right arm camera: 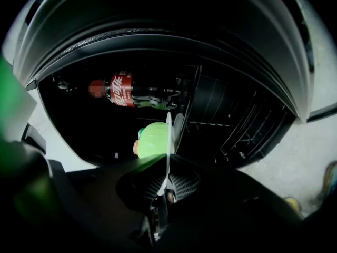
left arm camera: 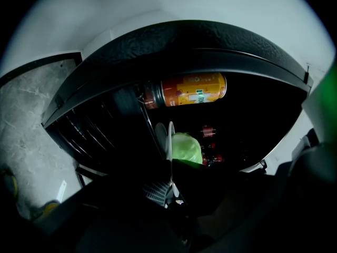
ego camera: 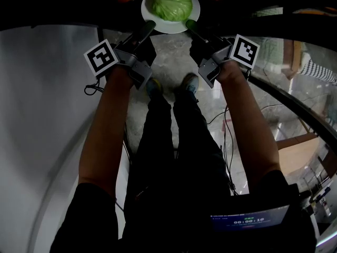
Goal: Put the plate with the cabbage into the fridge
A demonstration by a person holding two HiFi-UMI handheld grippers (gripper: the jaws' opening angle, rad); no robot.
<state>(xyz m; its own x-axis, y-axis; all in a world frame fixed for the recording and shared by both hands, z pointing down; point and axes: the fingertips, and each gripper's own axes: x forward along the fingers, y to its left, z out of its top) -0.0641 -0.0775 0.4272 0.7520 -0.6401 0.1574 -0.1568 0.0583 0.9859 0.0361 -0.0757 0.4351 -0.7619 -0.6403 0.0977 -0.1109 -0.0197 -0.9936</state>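
Note:
A white plate [ego camera: 152,16] carries a pale green cabbage [ego camera: 172,4] and is held out at the dark open fridge [ego camera: 73,4]. My left gripper [ego camera: 149,25] is shut on the plate's near left rim, and my right gripper [ego camera: 190,24] is shut on its near right rim. In the left gripper view the plate [left arm camera: 170,141] shows edge-on with the cabbage [left arm camera: 185,147] beyond it, clamped in the left gripper [left arm camera: 171,179]. The right gripper view shows the plate [right arm camera: 168,141] edge-on too, the cabbage [right arm camera: 152,140] to its left, held by the right gripper [right arm camera: 166,179].
Inside the fridge lie an orange drink can [left arm camera: 190,90] and a cola bottle [right arm camera: 126,96]. Wire shelves [right arm camera: 231,120] line the interior. The grey fridge door [ego camera: 47,120] stands at the left. My legs and shoes [ego camera: 190,82] stand on the stone floor [ego camera: 174,57]; cables trail at the right.

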